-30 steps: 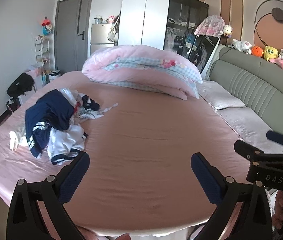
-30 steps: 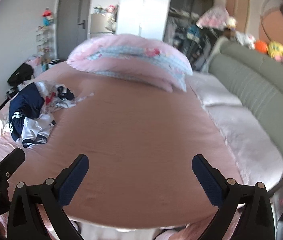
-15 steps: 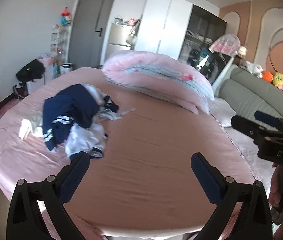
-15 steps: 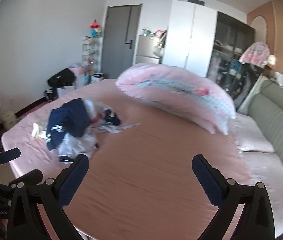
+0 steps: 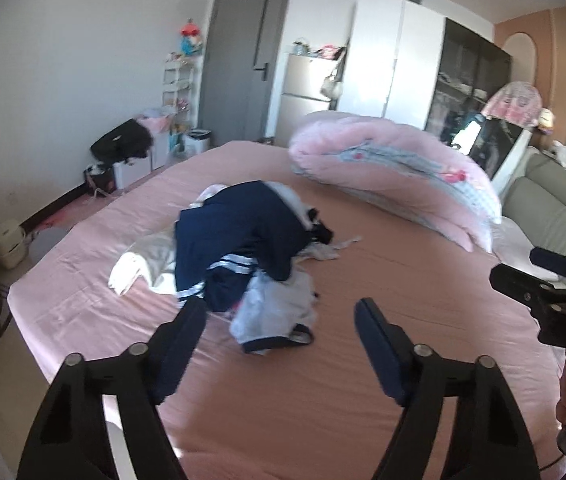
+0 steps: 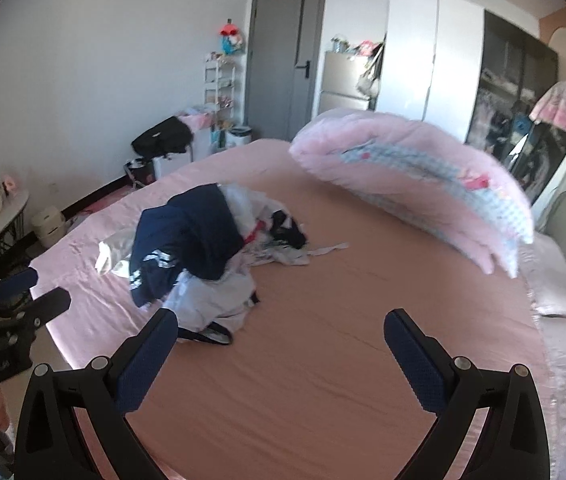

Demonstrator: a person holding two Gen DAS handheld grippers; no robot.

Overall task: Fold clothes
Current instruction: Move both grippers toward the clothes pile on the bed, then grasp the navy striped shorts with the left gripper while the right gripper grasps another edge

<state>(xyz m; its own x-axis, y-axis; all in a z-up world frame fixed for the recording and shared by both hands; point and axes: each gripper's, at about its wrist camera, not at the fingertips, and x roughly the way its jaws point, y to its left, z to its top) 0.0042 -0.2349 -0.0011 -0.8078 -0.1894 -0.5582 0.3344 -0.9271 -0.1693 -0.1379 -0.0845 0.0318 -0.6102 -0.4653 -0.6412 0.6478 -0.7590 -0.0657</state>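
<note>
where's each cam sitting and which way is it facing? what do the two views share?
Left wrist: on the left gripper, looking down along its open fingers at the clothes pile; right gripper at the right edge.
Right wrist: on the right gripper, open, aimed across the bed; left gripper at the left edge.
Shared: pile, bed, folded duvet.

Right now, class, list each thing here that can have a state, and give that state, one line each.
Clothes: unfolded, heaped on the bed.
Duvet: folded, lying on the bed.
Door: shut.
Wardrobe: white doors shut.
Left gripper: open, holding nothing; its jaws have just been closing a little.
Right gripper: open, holding nothing.
</note>
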